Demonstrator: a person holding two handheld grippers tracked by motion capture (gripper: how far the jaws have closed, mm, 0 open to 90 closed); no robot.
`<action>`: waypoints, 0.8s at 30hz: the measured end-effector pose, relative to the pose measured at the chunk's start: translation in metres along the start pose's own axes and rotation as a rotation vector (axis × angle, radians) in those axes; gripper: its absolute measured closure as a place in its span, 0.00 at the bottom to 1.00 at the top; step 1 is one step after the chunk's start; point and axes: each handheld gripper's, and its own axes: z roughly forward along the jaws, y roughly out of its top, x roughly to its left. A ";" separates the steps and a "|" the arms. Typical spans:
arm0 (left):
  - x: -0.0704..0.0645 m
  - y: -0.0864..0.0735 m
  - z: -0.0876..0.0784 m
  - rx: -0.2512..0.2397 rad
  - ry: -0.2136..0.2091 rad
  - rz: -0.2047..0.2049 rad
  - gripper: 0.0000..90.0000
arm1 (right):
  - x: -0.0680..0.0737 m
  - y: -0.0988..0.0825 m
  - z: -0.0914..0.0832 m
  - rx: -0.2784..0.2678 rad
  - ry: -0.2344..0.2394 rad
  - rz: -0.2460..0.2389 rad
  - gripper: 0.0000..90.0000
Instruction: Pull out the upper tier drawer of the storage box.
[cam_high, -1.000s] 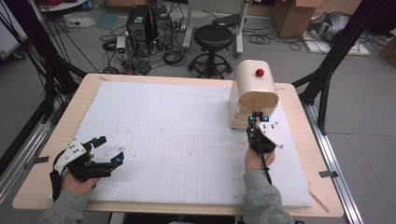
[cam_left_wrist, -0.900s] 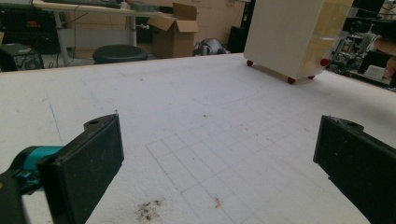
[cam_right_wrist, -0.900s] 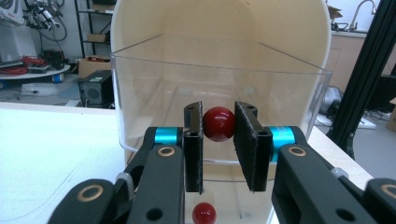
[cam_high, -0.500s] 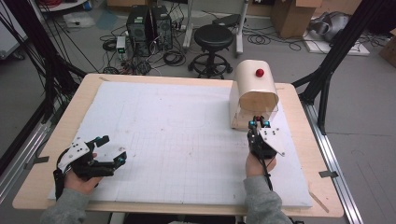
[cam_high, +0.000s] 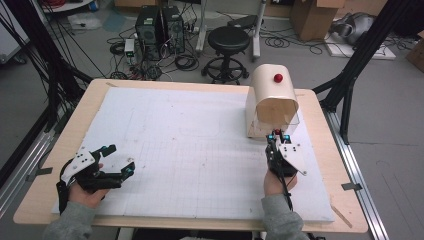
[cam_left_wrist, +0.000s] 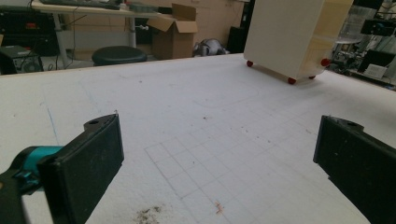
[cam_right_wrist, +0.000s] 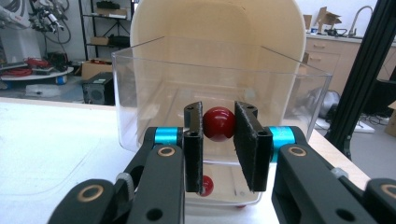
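White gridded board (cam_high: 200, 150) covers the wooden table (cam_high: 320, 105). Cream domed box (cam_high: 272, 102) sits at its far right, clear drawer (cam_right_wrist: 140, 93) facing the person. Right gripper (cam_right_wrist: 219, 140) at the drawer front, jaws closed on its red knob (cam_right_wrist: 218, 123). Left gripper (cam_left_wrist: 219, 154) near left corner, jaws spread wide, holding nothing.

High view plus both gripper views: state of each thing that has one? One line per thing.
Left gripper: open, holds nothing, low over the white board.
Right gripper: jaws either side of the drawer knob; contact not clear.
Clear drawer: pulled partly out of the box.
Box: upright on red feet, red knob on top.
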 end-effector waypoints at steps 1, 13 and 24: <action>0.000 0.000 0.000 0.000 0.000 -0.002 0.02 | 0.000 0.000 -0.001 -0.001 0.003 0.003 0.82; 0.001 0.000 0.000 0.004 0.002 0.002 0.02 | -0.001 0.000 -0.002 0.000 0.006 0.006 0.82; 0.001 0.000 0.000 0.004 0.001 0.001 0.02 | 0.001 0.001 -0.003 0.009 0.018 0.016 0.61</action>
